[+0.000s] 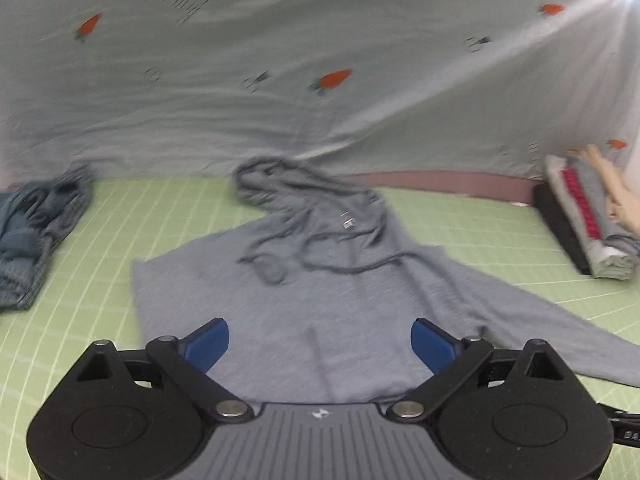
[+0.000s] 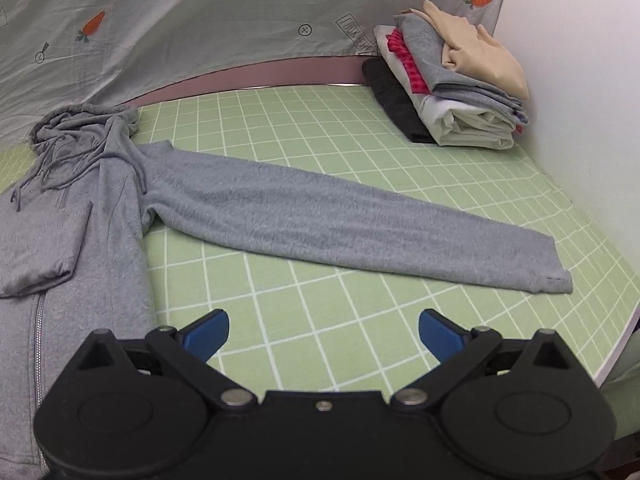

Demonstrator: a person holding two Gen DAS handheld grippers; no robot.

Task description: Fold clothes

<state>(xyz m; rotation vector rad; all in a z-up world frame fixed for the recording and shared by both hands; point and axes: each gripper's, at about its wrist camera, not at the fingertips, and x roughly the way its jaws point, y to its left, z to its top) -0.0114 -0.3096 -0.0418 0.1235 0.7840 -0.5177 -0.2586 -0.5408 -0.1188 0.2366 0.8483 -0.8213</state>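
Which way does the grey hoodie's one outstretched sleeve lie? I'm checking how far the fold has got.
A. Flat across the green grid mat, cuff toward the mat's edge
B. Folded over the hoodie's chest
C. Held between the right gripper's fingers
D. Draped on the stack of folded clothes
A: in the right wrist view the sleeve stretches flat over the green mat, apart from the stack of folded clothes and the open right gripper.

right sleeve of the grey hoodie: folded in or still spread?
Spread. The sleeve lies straight out across the green mat, cuff far from the body.

Grey zip hoodie (image 2: 108, 216) flat, 1 sleeve (image 2: 320, 220) outstretched
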